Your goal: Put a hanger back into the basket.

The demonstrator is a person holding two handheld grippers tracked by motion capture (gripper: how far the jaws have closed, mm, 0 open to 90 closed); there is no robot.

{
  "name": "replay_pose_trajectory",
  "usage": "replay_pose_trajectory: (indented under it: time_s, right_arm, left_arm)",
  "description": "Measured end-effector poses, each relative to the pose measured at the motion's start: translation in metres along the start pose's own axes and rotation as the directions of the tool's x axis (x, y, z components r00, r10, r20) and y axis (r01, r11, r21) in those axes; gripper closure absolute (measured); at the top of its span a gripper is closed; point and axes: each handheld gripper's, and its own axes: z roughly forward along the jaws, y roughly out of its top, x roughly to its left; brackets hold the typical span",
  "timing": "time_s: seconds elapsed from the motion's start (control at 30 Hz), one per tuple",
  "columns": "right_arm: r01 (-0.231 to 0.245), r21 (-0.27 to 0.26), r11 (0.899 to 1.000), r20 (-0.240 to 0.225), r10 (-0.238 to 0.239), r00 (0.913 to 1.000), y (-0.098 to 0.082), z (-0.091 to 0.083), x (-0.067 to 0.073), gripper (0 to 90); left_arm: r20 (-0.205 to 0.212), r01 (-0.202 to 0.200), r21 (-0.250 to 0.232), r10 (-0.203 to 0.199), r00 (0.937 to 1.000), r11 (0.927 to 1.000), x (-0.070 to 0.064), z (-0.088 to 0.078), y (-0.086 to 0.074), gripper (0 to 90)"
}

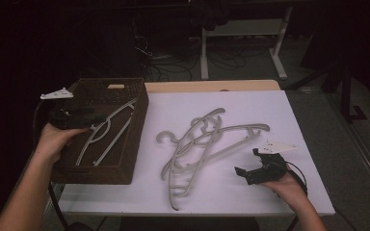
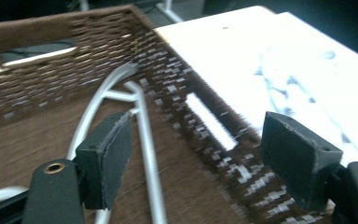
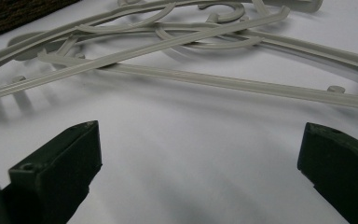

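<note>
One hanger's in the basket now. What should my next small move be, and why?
Probably ease the right gripper forward onto the nearest hanger bar. It is open with nothing between its fingers, and the pile of hangers lies just ahead on the table, while the left gripper is open over the basket.

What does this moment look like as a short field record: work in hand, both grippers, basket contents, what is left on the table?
work: moving pale grey plastic hangers into a dark brown woven basket
left gripper: open above the basket, holding nothing
right gripper: open, low over the white table, holding nothing
in basket: one hanger
on table: tangled pile of hangers
</note>
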Motion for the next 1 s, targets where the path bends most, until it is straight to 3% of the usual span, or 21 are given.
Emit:
replay_pose_trajectory:
  time_s: [0.17,0.4,0.63,1.0]
  right_arm:
    - [0.001,-0.002,1.000,0.001,-0.001,1.0000,0.000,-0.001,0.000,0.0]
    - [0.003,-0.008,1.000,0.001,-0.003,1.0000,0.002,-0.001,0.001,0.0]
    - [0.011,-0.001,1.000,-0.001,-0.011,0.9999,0.002,0.000,0.001,0.0]
    - [0.012,0.000,1.000,0.000,-0.012,0.9999,0.002,0.000,0.001,0.0]
  left_arm:
    - [0.058,-0.027,-0.026,0.029,0.9979,0.9993,-0.023,0.006,0.010,20.3]
    - [0.129,-0.062,-0.052,0.069,0.9893,0.9967,-0.058,0.022,0.022,15.0]
    - [0.193,-0.067,-0.063,0.078,0.9780,0.9958,-0.092,0.044,0.023,12.9]
    - [0.240,-0.060,-0.036,0.067,0.9685,0.9975,-0.132,0.082,0.015,1.2]
